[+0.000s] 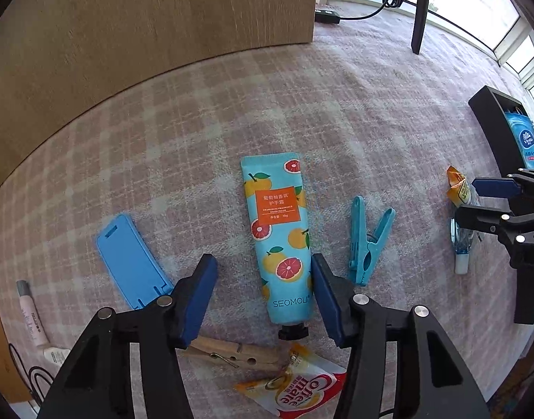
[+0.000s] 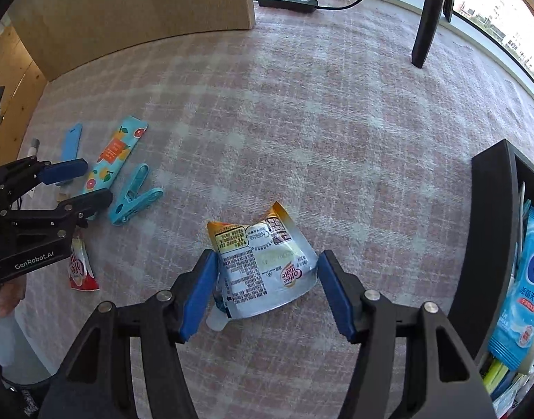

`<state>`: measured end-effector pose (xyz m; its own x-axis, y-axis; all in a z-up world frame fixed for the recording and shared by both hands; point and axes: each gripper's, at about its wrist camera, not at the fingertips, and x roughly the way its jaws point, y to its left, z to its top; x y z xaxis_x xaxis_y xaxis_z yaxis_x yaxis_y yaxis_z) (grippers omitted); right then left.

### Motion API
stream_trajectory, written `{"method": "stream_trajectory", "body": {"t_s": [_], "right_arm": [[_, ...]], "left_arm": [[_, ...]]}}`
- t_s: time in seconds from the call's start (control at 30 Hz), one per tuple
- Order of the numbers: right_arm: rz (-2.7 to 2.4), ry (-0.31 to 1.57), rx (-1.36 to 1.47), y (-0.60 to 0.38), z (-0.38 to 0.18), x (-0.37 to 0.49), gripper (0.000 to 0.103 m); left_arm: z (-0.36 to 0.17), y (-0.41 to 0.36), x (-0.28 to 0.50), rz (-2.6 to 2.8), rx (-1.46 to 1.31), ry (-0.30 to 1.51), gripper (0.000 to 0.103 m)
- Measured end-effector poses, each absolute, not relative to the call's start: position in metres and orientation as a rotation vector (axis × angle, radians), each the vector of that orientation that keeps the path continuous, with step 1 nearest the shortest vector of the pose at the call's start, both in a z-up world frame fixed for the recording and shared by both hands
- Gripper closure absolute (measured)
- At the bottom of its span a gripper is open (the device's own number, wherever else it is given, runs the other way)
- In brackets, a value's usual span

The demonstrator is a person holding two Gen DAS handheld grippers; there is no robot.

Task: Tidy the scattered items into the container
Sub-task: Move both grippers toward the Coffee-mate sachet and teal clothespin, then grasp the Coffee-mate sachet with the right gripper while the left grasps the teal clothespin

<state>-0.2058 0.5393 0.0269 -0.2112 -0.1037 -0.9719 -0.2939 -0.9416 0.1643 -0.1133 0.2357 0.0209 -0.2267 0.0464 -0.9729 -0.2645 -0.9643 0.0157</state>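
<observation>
Left claw (image 1: 263, 272) points steeply down, jaws apart astride the tube (image 1: 279, 234), gripping nothing; my right claw (image 2: 267, 272) gapes over the sachet (image 2: 263, 265).

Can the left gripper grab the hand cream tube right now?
Probably yes. The left hand-held gripper is open, its fingers either side of the hand cream tube, with nothing lying on top of it.

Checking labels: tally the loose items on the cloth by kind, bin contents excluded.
Clothespins: 2, blue, wooden
Coffee mate sachets: 2
Tubes: 2, hand cream, pale
Blue flat plastic piece: 1
Clear bottle, white cap: 1
Unclear small white item: 1
Total: 9
</observation>
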Motion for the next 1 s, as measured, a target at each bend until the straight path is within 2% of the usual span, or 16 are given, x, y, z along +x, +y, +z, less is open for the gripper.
{"method": "stream_trajectory", "body": {"t_s": [0.13, 0.27, 0.33, 0.4, 0.5, 0.73, 1.0], "right_arm": [[2.274, 0.605, -1.866, 0.559, 0.024, -0.202, 0.047], [2.259, 0.639, -1.837, 0.569, 0.025, -0.203, 0.050], [2.254, 0.608, -1.833, 0.573, 0.024, -0.208, 0.051], [2.245, 0.588, -1.827, 0.578, 0.023, -0.215, 0.052], [2.239, 0.614, -1.799, 0.571, 0.025, -0.220, 0.054], [2.250, 0.692, -1.713, 0.595, 0.037, -0.189, 0.055], [2.272, 0.675, -1.569, 0.599, 0.089, -0.146, 0.055]], "left_arm": [[0.022, 0.235, -0.112, 2.306, -1.817, 0.272, 0.056], [0.022, 0.236, -0.111, 2.312, -1.809, 0.283, 0.057], [0.023, 0.234, -0.111, 2.325, -1.814, 0.266, 0.061], [0.025, 0.231, -0.112, 2.342, -1.822, 0.246, 0.074], [0.027, 0.222, -0.112, 2.343, -1.841, 0.170, 0.074], [0.042, 0.183, -0.107, 2.387, -1.848, 0.129, 0.074], [0.086, 0.232, -0.080, 2.390, -1.719, 0.189, 0.074]]}}
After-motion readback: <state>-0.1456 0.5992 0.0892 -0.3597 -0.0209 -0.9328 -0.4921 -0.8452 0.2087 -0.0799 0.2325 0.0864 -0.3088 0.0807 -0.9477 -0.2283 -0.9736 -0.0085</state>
